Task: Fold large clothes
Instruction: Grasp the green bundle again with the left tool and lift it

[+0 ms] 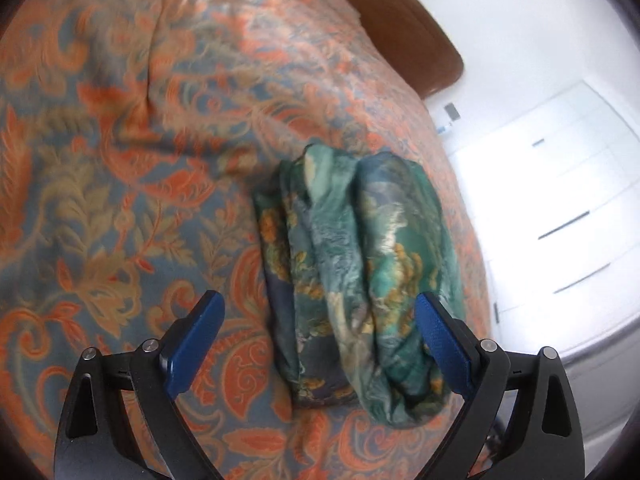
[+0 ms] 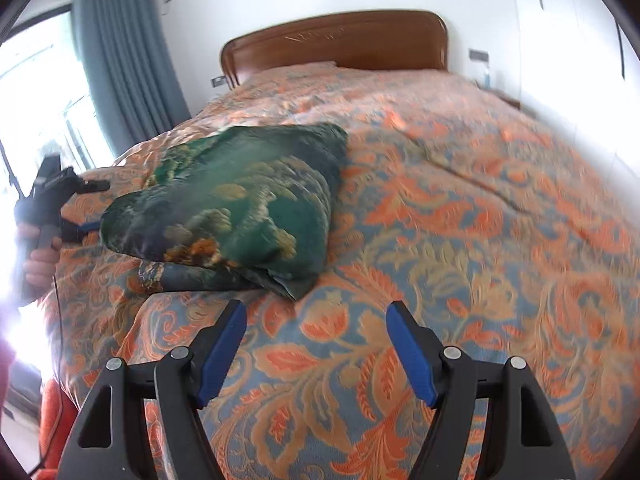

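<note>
Garment (image 1: 352, 280) is sitting folded into a thick green bundle on the bedspread (image 1: 120, 200) — the left gripper (image 1: 318, 320) is hovering wide over its near end, the right gripper (image 2: 316, 328) gaping empty just beside it. Judging 1 tidy finish: both should be pressing gently — not snagging layers.

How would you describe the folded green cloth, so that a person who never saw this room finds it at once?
Start from the large bed with the wooden headboard and the orange and blue floral bedspread. On that bedspread lies one folded bundle, the green cloth. It is the only dark green thing on the cover, with gold patches printed on it.
</note>
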Action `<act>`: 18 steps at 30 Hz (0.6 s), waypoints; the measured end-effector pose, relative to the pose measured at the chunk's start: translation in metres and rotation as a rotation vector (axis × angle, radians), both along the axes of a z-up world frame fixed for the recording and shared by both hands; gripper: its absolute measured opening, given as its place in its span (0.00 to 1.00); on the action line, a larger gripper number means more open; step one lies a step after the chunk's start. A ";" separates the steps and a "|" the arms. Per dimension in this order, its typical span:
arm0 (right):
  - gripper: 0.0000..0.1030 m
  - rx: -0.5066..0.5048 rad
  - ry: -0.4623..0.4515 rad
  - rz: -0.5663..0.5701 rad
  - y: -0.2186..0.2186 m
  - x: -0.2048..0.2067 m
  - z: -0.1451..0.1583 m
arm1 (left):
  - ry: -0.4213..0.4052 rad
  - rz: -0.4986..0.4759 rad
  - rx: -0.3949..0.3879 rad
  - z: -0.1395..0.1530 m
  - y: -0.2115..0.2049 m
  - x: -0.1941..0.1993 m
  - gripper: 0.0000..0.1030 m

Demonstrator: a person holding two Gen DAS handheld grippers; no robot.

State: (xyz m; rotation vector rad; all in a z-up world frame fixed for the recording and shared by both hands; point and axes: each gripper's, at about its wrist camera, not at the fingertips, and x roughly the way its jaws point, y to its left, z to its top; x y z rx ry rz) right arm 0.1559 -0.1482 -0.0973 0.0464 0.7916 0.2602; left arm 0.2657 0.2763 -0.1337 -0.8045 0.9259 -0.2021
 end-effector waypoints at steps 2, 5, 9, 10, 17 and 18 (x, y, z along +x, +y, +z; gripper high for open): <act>0.72 0.016 0.019 -0.009 -0.003 0.000 -0.004 | 0.013 0.002 -0.040 -0.010 0.000 0.008 0.93; 0.72 0.022 0.032 -0.007 -0.002 0.000 -0.006 | 0.036 0.018 -0.100 -0.025 -0.002 0.025 0.92; 0.72 0.025 0.042 0.004 -0.001 0.001 -0.005 | 0.056 0.014 -0.131 -0.037 -0.011 0.046 0.90; 0.72 0.029 0.045 0.004 -0.001 0.002 -0.005 | 0.063 0.011 -0.128 -0.039 -0.013 0.051 0.90; 0.72 0.066 0.063 -0.003 -0.004 0.014 -0.003 | 0.116 0.017 -0.131 -0.063 -0.016 0.074 0.80; 0.72 0.078 0.066 0.002 -0.005 0.019 -0.002 | 0.112 0.001 -0.130 -0.063 -0.019 0.077 0.79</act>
